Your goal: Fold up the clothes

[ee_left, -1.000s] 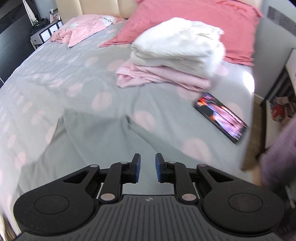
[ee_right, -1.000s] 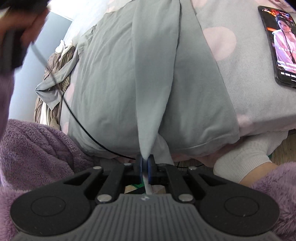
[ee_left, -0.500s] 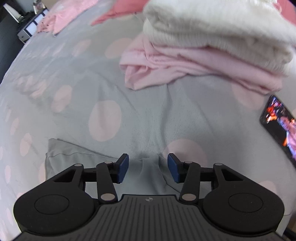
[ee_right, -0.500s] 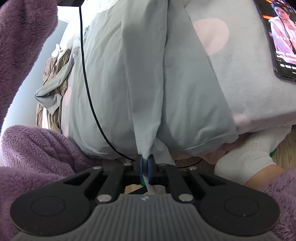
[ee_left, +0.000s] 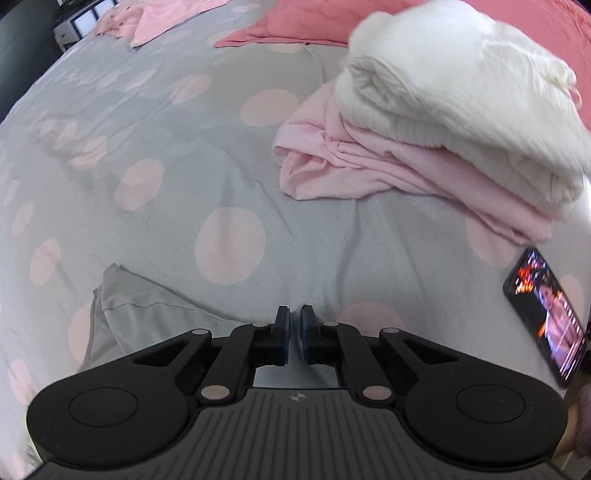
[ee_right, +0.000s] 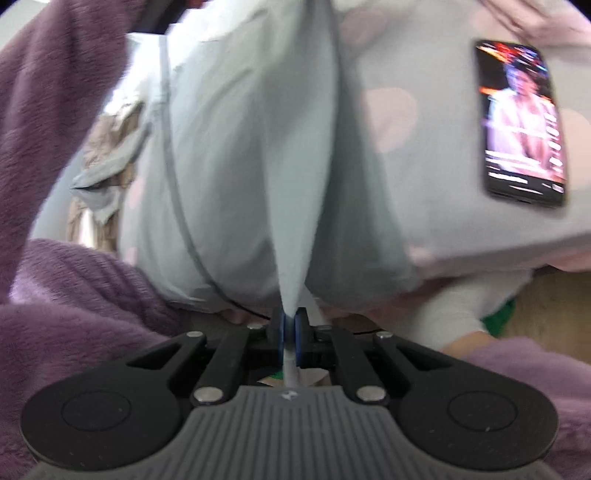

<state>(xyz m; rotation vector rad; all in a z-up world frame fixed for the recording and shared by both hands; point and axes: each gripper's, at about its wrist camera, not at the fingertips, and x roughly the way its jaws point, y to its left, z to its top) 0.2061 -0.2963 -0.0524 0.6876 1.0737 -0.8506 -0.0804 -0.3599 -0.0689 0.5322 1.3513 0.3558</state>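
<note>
A light grey garment (ee_right: 240, 166) lies spread over the edge of the grey spotted bed (ee_left: 229, 243). My right gripper (ee_right: 290, 321) is shut on a pinched ridge of this garment at the bed's near edge. In the left wrist view a corner of the same grey garment (ee_left: 147, 306) lies just ahead to the left. My left gripper (ee_left: 294, 317) has its pads almost together on a fold of the grey cloth at the far end.
A folded pile with a white sweater (ee_left: 461, 99) on pink clothes (ee_left: 388, 166) sits at the right. A lit phone (ee_left: 546, 321) lies on the bed (ee_right: 521, 122). A red pillow (ee_left: 295, 26) and a pink garment (ee_left: 155, 18) lie at the back. My purple sleeve (ee_right: 66, 295) is near.
My left gripper moved forward over the bed, opened wide above the grey cloth, and has now closed on it. The right gripper kept its hold and the view shifted slightly.
</note>
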